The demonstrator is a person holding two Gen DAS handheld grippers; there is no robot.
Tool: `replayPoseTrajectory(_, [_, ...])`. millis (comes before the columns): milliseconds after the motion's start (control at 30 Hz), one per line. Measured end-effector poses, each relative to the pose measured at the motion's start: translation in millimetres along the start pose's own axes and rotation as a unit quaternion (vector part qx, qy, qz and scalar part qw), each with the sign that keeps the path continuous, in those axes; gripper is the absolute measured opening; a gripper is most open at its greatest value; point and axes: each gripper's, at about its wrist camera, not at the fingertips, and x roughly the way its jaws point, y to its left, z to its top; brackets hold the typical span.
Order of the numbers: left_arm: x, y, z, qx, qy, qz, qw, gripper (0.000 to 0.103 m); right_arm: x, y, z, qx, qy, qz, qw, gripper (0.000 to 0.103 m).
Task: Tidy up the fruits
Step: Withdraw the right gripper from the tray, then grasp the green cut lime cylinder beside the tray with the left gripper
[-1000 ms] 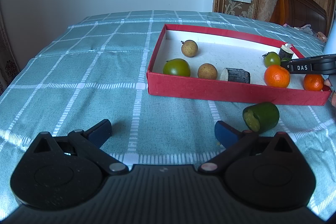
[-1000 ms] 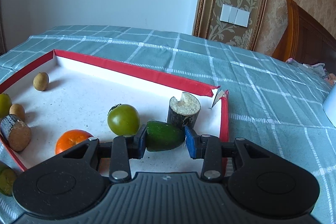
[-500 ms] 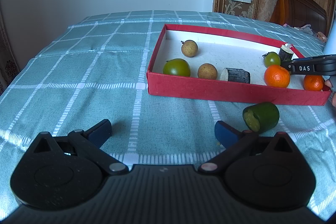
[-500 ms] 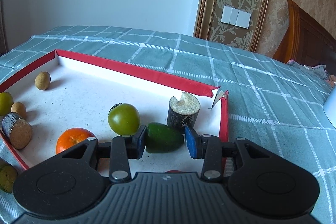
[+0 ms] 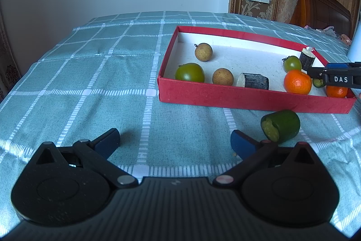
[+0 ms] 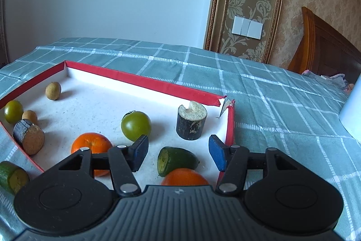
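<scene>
Cucumber end piece, dark green with a pale cut face (image 6: 177, 159), lies on the white floor of the shallow red cardboard tray (image 6: 144, 80), between the blue pads of my right gripper (image 6: 178, 154) but clear of both; the jaws are opening and nothing is held. It rests just beside a round orange tangerine (image 6: 185, 177) at the near edge and close to the upright dark-barked cane stub (image 6: 191, 122). A green tomato (image 6: 135, 125) and a second tangerine (image 6: 91, 146) sit near my left pad. My left gripper (image 5: 174, 141) stands spread wide above the teal checked cloth (image 5: 90, 87), empty. A second green cucumber chunk (image 5: 281, 125) remains outside the tray, on the cloth near its red front wall and just beside my left gripper's right pad. Risk assessment: withdrawing the right gripper low could drag a pad across the released piece or nudge the tangerine, since both are rounded and would probably roll. The tray's far right corner (image 6: 225, 103) looks split, so a push there could open it further. Approaching the outside chunk off-centre may roll it away.
</scene>
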Motion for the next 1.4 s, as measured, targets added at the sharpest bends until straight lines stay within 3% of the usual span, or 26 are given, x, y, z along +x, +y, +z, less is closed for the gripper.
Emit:
replayPoseTrajectory(500, [-4.1, -2.6, -2.8, -0.005, -0.001, 0.011, 0.9999, 0.103, -33.2, -3.4, -19.3, 0.012, -0.040, 0.000, 0.999, 0.066])
replayPoseTrajectory(667, [-30.9, -15.3, -11.5, -0.013, -0.043, 0.012, 0.9989, 0.103, -44.7, -3.2, -23.3, 0.007, -0.063, -0.010, 0.998, 0.066])
replayPoseTrajectory(1000, [-45.5, -66.8, -4.2, -0.001, -0.063, -0.041, 0.9972, 0.103, -51.9, -9.4, -23.4, 0.022, -0.085, -0.020, 0.996, 0.067])
replayPoseTrajectory(1067, [-41.0, -73.8, -2.7, 0.004, -0.059, -0.042, 0.9974, 0.100, -52.7, -9.6, -23.9, 0.023, -0.088, -0.021, 0.996, 0.067])
replayPoseTrajectory(1133, [-34.1, -79.4, -1.2, 0.008, -0.049, -0.045, 0.9978, 0.088, -53.2, -9.1, -24.0, 0.023, -0.090, -0.024, 0.995, 0.067])
replayPoseTrajectory(1267, [-23.6, -84.7, -0.7, 0.005, -0.035, -0.046, 0.9984, 0.086, -54.7, -10.2, -24.0, 0.026, -0.094, -0.025, 0.995, 0.067])
replayPoseTrajectory(1400, [-17.8, -86.2, -0.8, 0.006, -0.031, -0.042, 0.9986, 0.077, -54.4, -10.1, -23.8, 0.025, -0.093, -0.023, 0.995, 0.067])
